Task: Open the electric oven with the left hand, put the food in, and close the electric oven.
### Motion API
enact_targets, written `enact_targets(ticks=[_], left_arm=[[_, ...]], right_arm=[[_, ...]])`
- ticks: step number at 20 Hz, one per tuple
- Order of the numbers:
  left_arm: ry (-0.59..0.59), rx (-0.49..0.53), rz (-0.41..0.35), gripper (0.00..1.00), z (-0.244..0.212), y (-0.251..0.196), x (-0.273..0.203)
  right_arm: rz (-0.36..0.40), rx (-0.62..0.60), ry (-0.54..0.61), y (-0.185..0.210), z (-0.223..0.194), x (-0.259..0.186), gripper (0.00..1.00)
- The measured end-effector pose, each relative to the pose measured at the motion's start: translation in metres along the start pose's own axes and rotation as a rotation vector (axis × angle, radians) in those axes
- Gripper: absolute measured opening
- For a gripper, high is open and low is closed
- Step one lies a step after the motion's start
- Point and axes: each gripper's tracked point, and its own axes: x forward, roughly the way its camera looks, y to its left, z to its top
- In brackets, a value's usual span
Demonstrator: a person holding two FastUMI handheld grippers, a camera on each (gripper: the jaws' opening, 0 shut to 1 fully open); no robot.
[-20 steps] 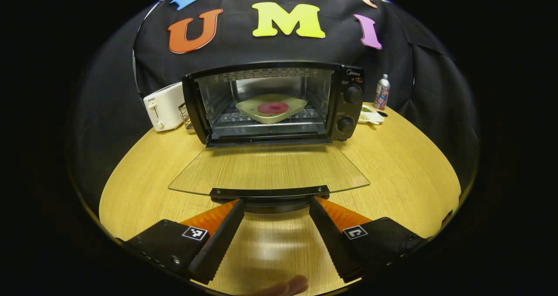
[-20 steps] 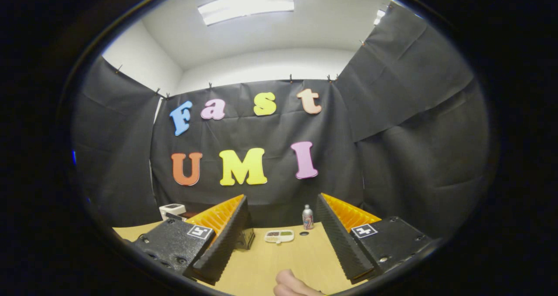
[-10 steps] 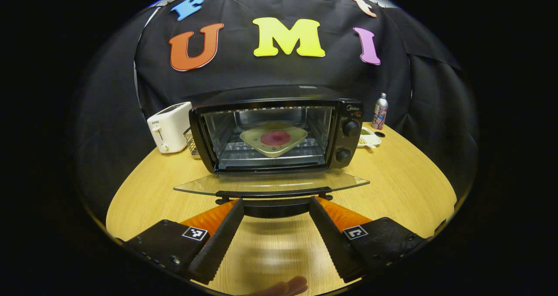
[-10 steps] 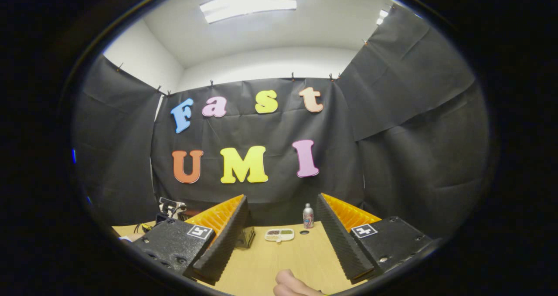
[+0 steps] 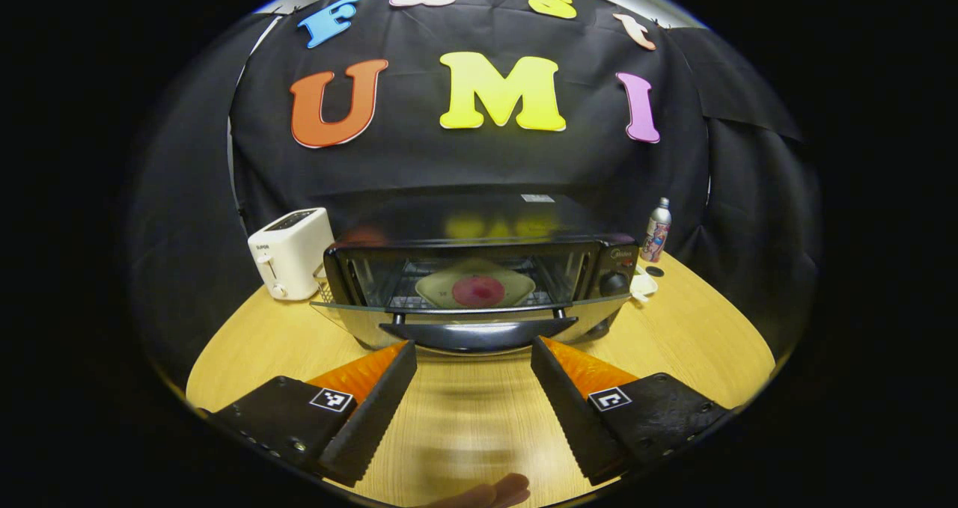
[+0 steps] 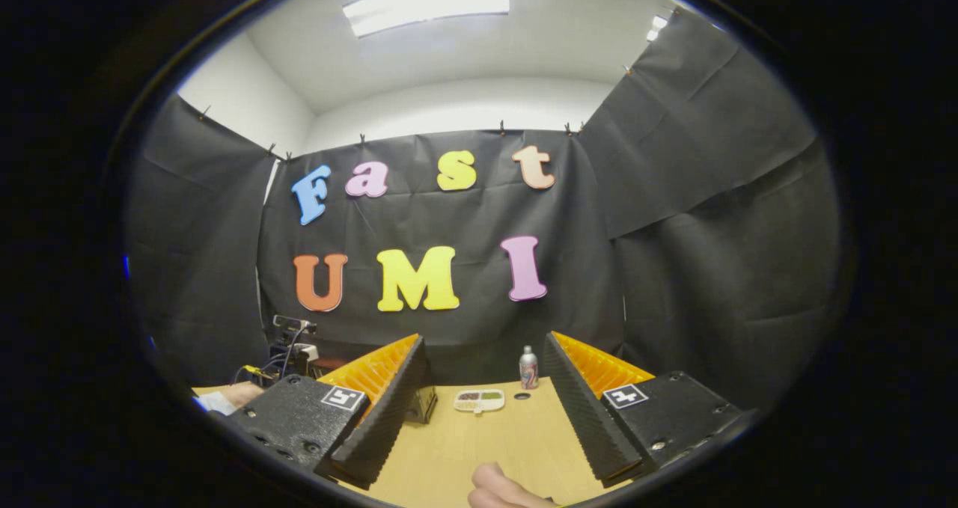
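Note:
The black electric oven stands at the back of the table. Its glass door is tilted partway up, and the black handle faces me. Inside, on the rack, sits a pale plate with a round red piece of food. My left gripper is open, its fingertips right under the handle, one to each side. My right gripper is open with nothing between its fingers. It is held above the table to the oven's right, a corner of the oven showing past its left finger.
A white toaster stands left of the oven. A small bottle and a white dish are to its right, the bottle and the dish showing again in the right gripper view. The wooden table curves round in front.
The oven door has swung up from lying flat to partway shut, my left gripper rising under its handle. The right gripper has barely moved.

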Motion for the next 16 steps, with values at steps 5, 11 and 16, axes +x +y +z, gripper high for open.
enact_targets(ticks=[5, 11, 16], left_arm=[[-0.074, 0.008, -0.033, 0.98, 0.02, -0.011, -0.02], [-0.187, 0.028, -0.029, 0.98, 0.055, -0.018, -0.097], [-0.284, 0.014, 0.008, 0.98, 0.077, -0.019, -0.178]], right_arm=[[-0.001, -0.002, 0.03, 0.003, -0.005, 0.005, 0.96], [-0.021, 0.006, 0.051, 0.004, -0.005, 0.003, 0.96], [-0.022, 0.024, 0.08, 0.013, -0.009, 0.0, 1.0]])
